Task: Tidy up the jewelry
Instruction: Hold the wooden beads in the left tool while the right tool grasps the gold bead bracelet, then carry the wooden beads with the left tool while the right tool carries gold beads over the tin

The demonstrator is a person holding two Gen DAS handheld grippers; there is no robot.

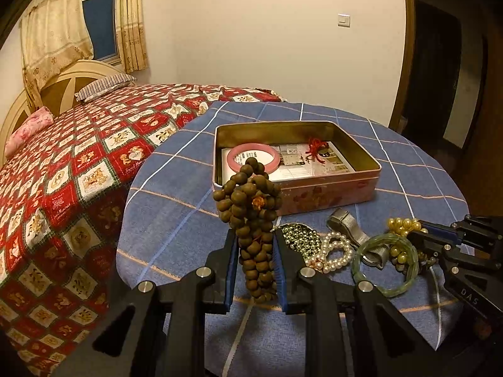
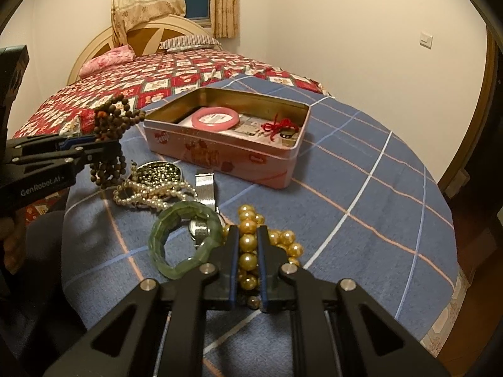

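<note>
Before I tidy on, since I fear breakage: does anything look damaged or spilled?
Nothing looks broken or spilled. Loose jewelry lies heaped by the tin: the green bangle overlaps the watch, beside tangled white pearls.

Round bench (image 2: 361, 188) under a blue checked cloth, as I see it from both wrist cameras.

Lying directly on it: an open pink tin (image 2: 226, 154) toward the far side; nearer me, a dish of small metallic beads (image 2: 160, 171), a white pearl strand (image 2: 151, 194), a mesh-band watch (image 2: 204, 188), a green bangle (image 2: 185, 242) and gold pearls (image 2: 283, 242), clustered together.
</note>
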